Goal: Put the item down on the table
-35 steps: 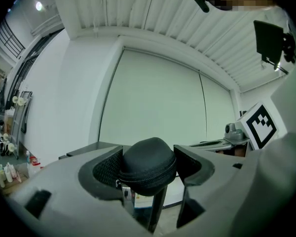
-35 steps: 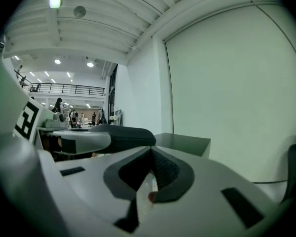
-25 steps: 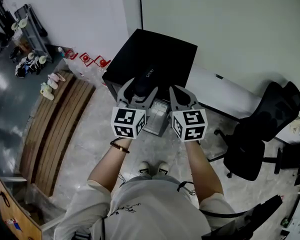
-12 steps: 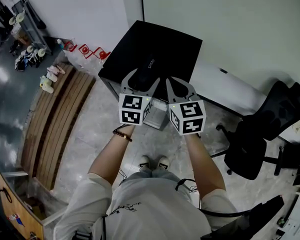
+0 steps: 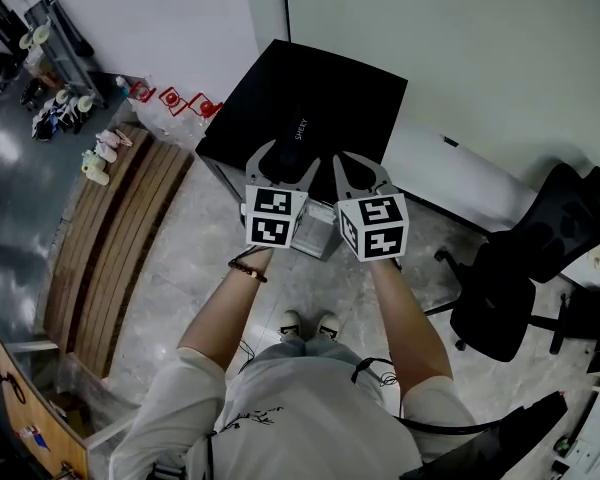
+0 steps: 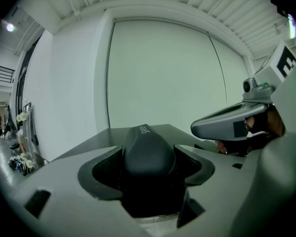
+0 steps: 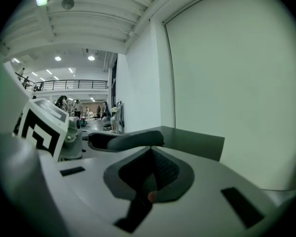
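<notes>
Left gripper (image 5: 283, 165) closed on a dark rounded item (image 6: 149, 149), with one pad at each side of it. Held over the near edge of the black table (image 5: 332, 86); not possible to say whether it touches the top. Right gripper (image 5: 362, 173) just beside, at about the same height, jaws drawn together with nothing between. Seen also at the right side of the left gripper view, close to the item.

Behind the table, a pale wall (image 5: 460, 38). Lower, between the two marker cubes, a silver box (image 5: 315, 236). At the right of the table, a long white case (image 5: 450, 180), and past it a black chair (image 5: 535, 268). At the left, wooden boards (image 5: 110, 253) on the floor and small red stands (image 5: 175, 101) near the table's corner.
</notes>
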A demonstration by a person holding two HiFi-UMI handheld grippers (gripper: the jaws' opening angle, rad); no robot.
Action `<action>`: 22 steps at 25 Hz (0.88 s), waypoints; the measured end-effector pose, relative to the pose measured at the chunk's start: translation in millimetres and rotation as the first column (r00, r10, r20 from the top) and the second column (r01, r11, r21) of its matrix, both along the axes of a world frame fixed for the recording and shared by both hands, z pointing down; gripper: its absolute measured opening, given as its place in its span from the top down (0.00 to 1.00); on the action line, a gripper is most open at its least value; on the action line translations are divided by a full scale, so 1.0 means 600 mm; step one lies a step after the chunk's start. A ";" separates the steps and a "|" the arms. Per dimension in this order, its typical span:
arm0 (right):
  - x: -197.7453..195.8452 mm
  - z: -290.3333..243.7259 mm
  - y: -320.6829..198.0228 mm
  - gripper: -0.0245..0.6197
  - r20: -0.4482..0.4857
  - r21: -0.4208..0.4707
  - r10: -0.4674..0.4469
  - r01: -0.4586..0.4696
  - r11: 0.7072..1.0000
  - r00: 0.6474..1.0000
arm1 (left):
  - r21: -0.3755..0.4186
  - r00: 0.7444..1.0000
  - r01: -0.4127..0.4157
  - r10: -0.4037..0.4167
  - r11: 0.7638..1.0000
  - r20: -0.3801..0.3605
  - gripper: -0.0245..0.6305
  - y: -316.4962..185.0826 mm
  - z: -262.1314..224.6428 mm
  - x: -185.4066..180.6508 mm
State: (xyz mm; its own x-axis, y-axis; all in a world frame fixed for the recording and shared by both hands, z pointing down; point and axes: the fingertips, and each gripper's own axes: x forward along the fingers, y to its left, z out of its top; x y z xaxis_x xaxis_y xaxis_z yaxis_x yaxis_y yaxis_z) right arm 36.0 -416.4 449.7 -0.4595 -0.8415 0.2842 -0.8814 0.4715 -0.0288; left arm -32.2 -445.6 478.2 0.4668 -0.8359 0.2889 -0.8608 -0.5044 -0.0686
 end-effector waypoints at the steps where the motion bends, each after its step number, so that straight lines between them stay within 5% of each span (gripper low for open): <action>1: 0.001 -0.001 -0.001 0.96 0.002 -0.001 0.001 -0.001 1.000 1.000 | -0.002 1.000 -0.001 0.001 1.000 0.006 0.46 -0.002 0.000 0.001; 11: 0.004 0.001 0.002 0.96 0.008 0.001 -0.001 0.001 1.000 1.000 | 0.001 1.000 0.008 -0.008 1.000 -0.014 0.42 -0.003 -0.001 -0.003; 16: 0.011 -0.016 0.018 0.96 0.012 0.026 0.002 -0.002 1.000 1.000 | 0.075 0.999 0.017 -0.015 0.997 -0.037 0.43 0.044 -0.063 -0.025; 22: 0.011 -0.038 0.106 0.96 0.102 0.004 -0.015 0.014 1.000 0.995 | 0.133 0.994 0.062 -0.050 0.989 -0.093 0.80 0.157 -0.109 -0.059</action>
State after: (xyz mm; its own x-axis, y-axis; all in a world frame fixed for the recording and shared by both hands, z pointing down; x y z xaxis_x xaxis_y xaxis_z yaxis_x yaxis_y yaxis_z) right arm 42.8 -352.9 427.2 -0.4980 -0.8355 0.2322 -0.8671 0.4844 -0.1164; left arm -67.7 -351.6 412.9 0.4371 -0.8899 0.1303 -0.8930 -0.4467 -0.0546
